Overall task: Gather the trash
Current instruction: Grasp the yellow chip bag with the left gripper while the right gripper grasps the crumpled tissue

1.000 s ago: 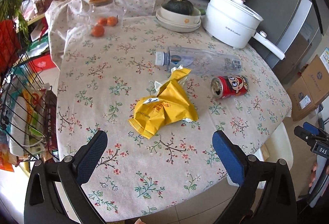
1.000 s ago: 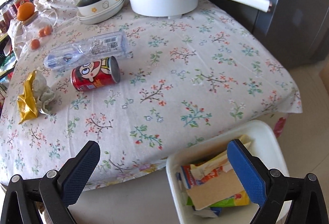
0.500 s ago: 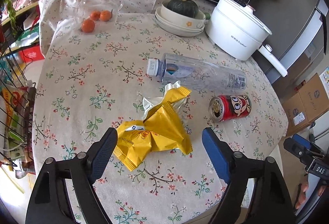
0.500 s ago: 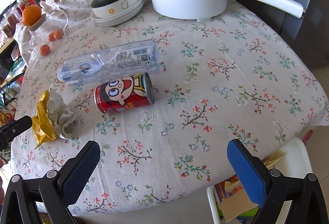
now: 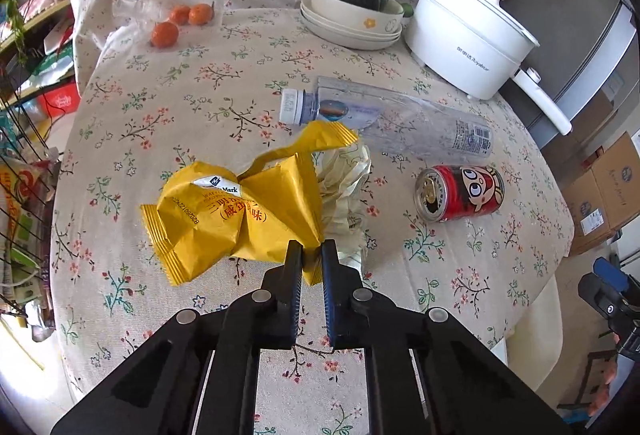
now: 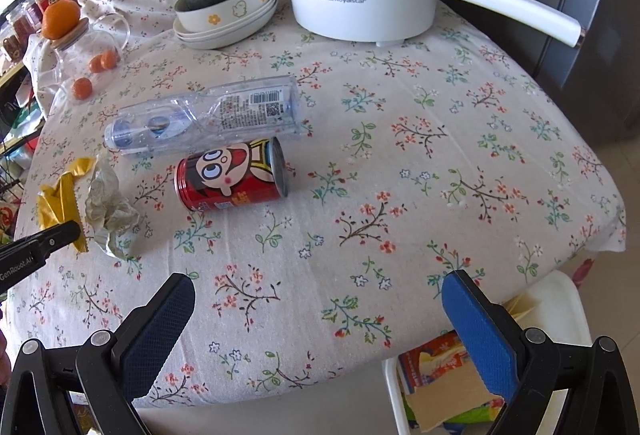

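Floral cloth covers the table (image 6: 400,139), with a pot, bowls and a jar of oranges at the back. My left tongs (image 5: 311,259) are closing on the near corner of the yellow wrapper (image 5: 236,211), which sits between the pads and looks pinched already. My right tongs (image 6: 316,319) hang released over the table's near edge, nothing between them. The wrapper lies on the table just beside a crumpled paper (image 6: 110,209); a red can (image 6: 230,175) and a clear bottle (image 6: 208,117) lie on their sides beyond. I judge the wrapper feather-light, crinkly and slick, so a corner pinch should carry it, though it may flop or slip. The can looks stiff and apt to roll; I would take it across its middle. A white bin (image 6: 560,299) sits below the table's edge.
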`<state>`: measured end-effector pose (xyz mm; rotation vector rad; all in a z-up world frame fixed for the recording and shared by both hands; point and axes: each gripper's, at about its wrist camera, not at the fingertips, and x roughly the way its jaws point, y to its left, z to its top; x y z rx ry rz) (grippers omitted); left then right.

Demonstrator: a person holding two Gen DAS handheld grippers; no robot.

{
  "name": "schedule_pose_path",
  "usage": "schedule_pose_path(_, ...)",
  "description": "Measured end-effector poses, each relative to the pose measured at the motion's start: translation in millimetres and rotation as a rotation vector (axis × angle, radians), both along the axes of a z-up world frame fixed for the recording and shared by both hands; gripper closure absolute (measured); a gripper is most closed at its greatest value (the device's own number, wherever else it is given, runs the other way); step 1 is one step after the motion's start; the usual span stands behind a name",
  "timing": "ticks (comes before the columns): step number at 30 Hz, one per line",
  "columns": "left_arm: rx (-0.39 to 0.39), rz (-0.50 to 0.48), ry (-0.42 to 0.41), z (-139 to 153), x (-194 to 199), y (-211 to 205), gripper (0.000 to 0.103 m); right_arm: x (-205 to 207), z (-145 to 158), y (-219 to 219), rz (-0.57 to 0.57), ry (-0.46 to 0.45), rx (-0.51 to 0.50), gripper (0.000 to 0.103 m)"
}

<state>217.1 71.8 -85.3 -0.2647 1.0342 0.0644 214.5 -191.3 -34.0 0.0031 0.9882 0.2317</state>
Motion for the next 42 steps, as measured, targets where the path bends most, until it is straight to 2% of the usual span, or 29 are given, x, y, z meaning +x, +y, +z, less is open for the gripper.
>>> schedule_pose_path(6, 0.01, 0.008, -0.065, 22.0, -22.3, 8.9, 0.094, -7.7, 1.3, 11.5, 0.036, -0.001, -0.001, 0.002)
schedule_pose_path(12, 0.059, 0.0, -0.104, 37.9, -51.5, 26.3, 0.094, -8.7, -7.4, 46.9, 0.089, 0.015, -0.012, 0.002)
schedule_pose_path(18, 0.066, 0.038, -0.096, 36.0, -75.1, 55.7, 0.094, -6.1, -19.2, 100.6, 0.158, 0.023, -0.009, 0.002)
schedule_pose_path(25, 0.046, 0.057, -0.08, 30.9, -84.4, 78.7, 0.094, 5.5, -39.5, 159.2, 0.235, 0.016, -0.02, 0.002)
schedule_pose_path(30, 0.033, 0.061, -0.09, 36.2, -85.9, 85.5, 0.094, 16.7, -55.3, 188.0, 0.28, 0.0, -0.017, 0.002)
schedule_pose_path(34, 0.033, 0.054, -0.1, 39.2, -86.7, 86.7, 0.094, 28.2, -64.0, 197.6, 0.275, 0.002, 0.022, 0.002)
schedule_pose_path(37, 0.038, 0.056, -0.101, 39.6, -87.0, 87.6, 0.094, 36.3, -68.8, 198.0, 0.252, 0.008, 0.054, 0.007)
schedule_pose_path(40, 0.033, 0.06, -0.096, 38.8, -86.8, 89.4, 0.094, 42.7, -74.0, 197.3, 0.241, 0.019, 0.06, 0.016)
schedule_pose_path(42, 0.032, 0.06, -0.097, 39.0, -86.7, 88.9, 0.094, 44.6, -78.1, 198.6, 0.249, 0.026, 0.071, 0.027)
